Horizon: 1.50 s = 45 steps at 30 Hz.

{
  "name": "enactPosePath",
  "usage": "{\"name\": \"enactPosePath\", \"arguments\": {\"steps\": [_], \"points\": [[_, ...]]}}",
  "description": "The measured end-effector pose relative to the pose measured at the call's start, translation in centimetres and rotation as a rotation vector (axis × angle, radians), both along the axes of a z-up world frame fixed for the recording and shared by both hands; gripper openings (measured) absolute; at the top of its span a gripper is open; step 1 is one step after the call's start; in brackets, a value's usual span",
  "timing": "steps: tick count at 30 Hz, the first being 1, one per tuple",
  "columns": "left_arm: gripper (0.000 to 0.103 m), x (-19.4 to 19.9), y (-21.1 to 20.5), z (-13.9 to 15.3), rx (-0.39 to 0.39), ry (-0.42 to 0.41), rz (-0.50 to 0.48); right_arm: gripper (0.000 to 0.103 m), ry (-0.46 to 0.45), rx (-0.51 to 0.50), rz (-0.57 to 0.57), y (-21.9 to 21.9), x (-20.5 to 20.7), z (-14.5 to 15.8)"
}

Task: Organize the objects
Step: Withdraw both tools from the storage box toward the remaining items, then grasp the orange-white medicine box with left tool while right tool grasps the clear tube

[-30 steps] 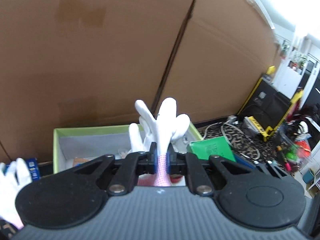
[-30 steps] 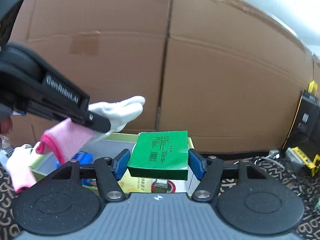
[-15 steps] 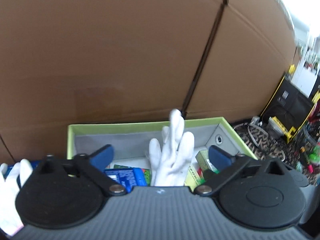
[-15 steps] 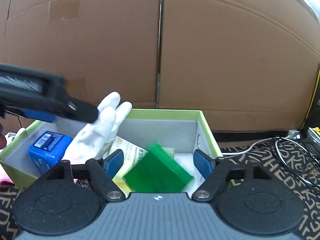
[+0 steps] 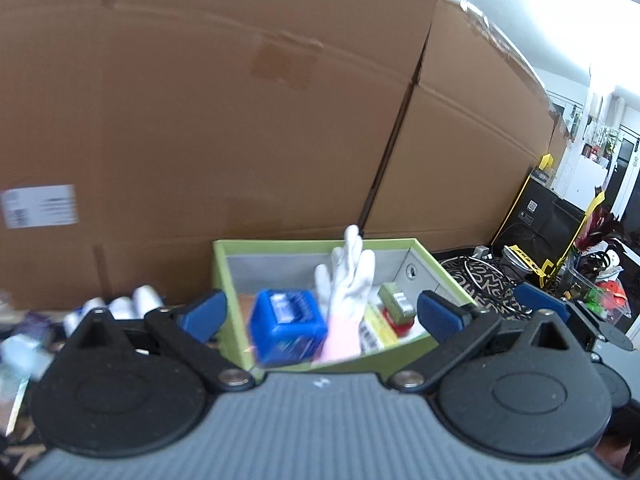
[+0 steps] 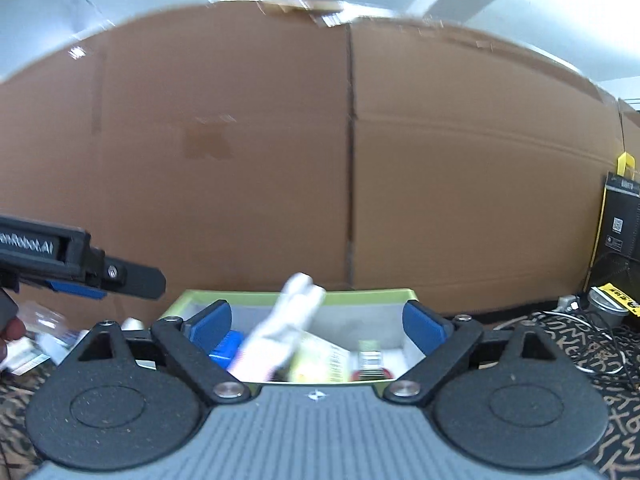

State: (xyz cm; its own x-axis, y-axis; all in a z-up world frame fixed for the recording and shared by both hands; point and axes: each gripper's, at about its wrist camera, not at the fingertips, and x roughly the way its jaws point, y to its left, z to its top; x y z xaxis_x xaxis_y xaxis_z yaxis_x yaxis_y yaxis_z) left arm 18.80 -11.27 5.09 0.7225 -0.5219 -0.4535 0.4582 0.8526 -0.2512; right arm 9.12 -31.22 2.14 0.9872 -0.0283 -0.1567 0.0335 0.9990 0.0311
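Left wrist view: the left gripper (image 5: 322, 312) stands wide open, empty. Ahead at twelve o'clock the green box (image 5: 219, 276) holds a blue box (image 5: 286, 330), an upright white glove (image 5: 348, 284) with pink cuff, and small packets.

Right wrist view: the right gripper (image 6: 316, 322) is opening, nothing between its blue pads (image 6: 210, 320). The green box (image 6: 360, 293) lies at twelve o'clock with the glove (image 6: 288, 320) inside; the left gripper (image 6: 128, 278) reaches in at nine o'clock.

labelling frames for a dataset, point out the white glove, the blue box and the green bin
white glove (image 5: 347, 280), left wrist view, on the palm below the fingers
blue box (image 5: 286, 326), left wrist view, on its front face
green bin (image 5: 219, 276), left wrist view, on its left wall
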Motion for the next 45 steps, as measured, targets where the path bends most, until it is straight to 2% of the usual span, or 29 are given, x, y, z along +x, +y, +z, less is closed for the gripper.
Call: {"name": "enactPosePath", "arguments": {"steps": [6, 10, 15, 21, 23, 27, 32, 34, 35, 36, 38, 39, 45], "points": [[0.103, -4.6, 6.5, -0.7, 0.009, 0.011, 0.058, 0.1, -0.017, 0.036, 0.104, 4.3, -3.1, -1.5], [0.103, -6.1, 10.7, -2.6, 0.045, 0.073, 0.117, 0.1, 0.049, 0.057, 0.173, 7.5, -4.6, -3.1], [0.103, -7.1, 15.7, -4.7, 0.109, 0.116, 0.225, 0.1, 0.154, 0.071, 0.273, 11.6, -4.0, -5.6], [0.103, -5.5, 21.6, -6.1, 0.125, 0.186, 0.345, 0.099, 0.214, 0.037, 0.34, 15.5, -2.8, -6.9], [0.103, -4.2, 23.4, -6.6, 0.136, 0.203, 0.375, 0.095, 0.219, 0.034, 0.348, 16.1, -2.7, -6.9], [0.103, -1.2, 25.6, -7.8, 0.142, 0.244, 0.381, 0.093, 0.23, 0.035, 0.341, 16.7, -1.4, -6.8], [0.103, 1.7, 27.3, -10.0, 0.137, 0.313, 0.356, 0.087, 0.246, -0.011, 0.349, 17.6, 0.6, -6.6], [0.096, 2.1, 27.6, -10.8, 0.141, 0.323, 0.329, 0.08, 0.254, -0.042, 0.397, 18.4, 1.8, -6.5], [0.085, 2.0, 27.5, -10.9, 0.168, 0.296, 0.323, 0.076, 0.26, -0.059, 0.431, 18.9, 2.6, -6.6], [0.067, 1.9, 27.3, -10.8, 0.206, 0.279, 0.313, 0.073, 0.268, -0.073, 0.462, 19.5, 3.4, -6.6], [0.067, 1.7, 27.4, -10.8, 0.238, 0.272, 0.288, 0.057, 0.296, -0.092, 0.519, 20.6, 5.2, -6.9], [0.067, 1.5, 27.5, -10.7, 0.242, 0.273, 0.281, 0.055, 0.31, -0.098, 0.536, 21.1, 6.1, -7.1], [0.068, 0.7, 28.1, -10.9, 0.289, 0.245, 0.278, 0.054, 0.343, -0.164, 0.527, 22.9, 11.1, -8.1]]}}
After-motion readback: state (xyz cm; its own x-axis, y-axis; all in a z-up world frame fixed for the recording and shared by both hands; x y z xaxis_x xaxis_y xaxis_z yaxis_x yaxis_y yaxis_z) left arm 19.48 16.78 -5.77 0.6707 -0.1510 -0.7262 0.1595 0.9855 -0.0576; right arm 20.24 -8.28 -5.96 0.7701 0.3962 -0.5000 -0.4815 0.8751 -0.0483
